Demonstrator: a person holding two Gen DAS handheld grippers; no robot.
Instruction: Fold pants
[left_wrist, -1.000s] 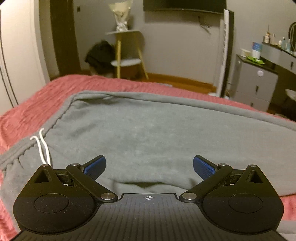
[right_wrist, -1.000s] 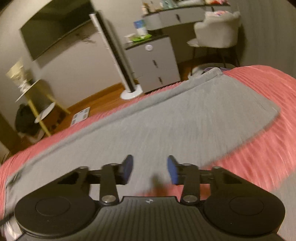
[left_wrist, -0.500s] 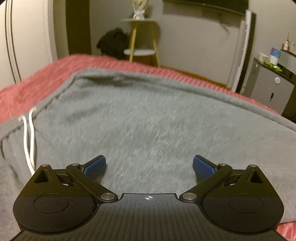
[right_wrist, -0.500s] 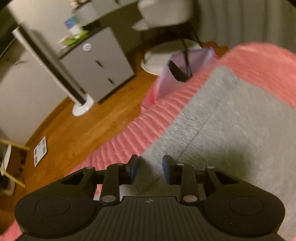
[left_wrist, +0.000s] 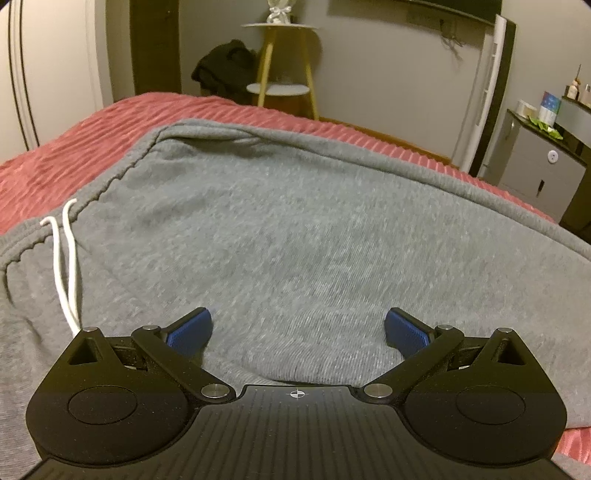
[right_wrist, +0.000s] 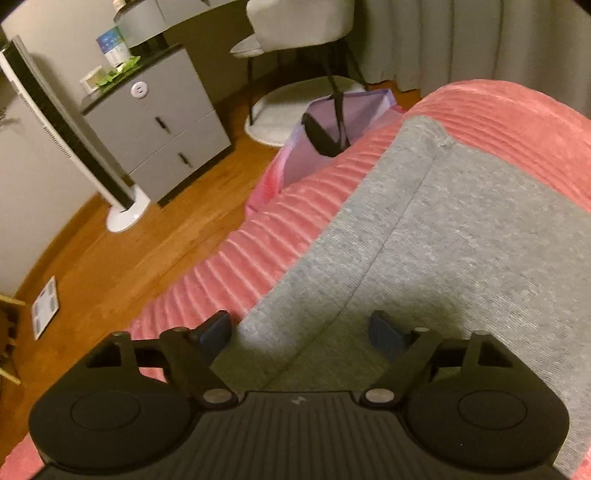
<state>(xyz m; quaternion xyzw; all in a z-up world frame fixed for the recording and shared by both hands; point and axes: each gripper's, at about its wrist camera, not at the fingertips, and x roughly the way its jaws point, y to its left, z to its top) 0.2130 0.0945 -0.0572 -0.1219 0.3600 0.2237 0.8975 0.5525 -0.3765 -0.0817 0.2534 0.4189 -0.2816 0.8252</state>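
Grey sweatpants (left_wrist: 295, 229) lie flat on a red ribbed bedspread (left_wrist: 74, 147), with the waistband and a white drawstring (left_wrist: 66, 266) at the left of the left wrist view. My left gripper (left_wrist: 297, 328) hangs just over the cloth near a raised fold, jaws wide open and nothing between them. In the right wrist view the leg end of the sweatpants (right_wrist: 461, 240) runs to a cuff near the bed's edge. My right gripper (right_wrist: 301, 332) sits over the leg's left edge, its jaws opening, with cloth below the gap but not pinched.
Beyond the red bedspread (right_wrist: 258, 240) is a wooden floor (right_wrist: 147, 258) with a grey drawer cabinet (right_wrist: 159, 122), a white tower fan (right_wrist: 74, 140), a chair (right_wrist: 303, 29) and a purple bag (right_wrist: 332, 136). A yellow-legged side table (left_wrist: 284, 74) and dark bundle (left_wrist: 221, 74) stand behind the bed.
My right gripper swung from mid-leg to the leg's edge by the bed side and its jaws spread from narrow to wide. My left gripper dropped closer to the cloth, still open.
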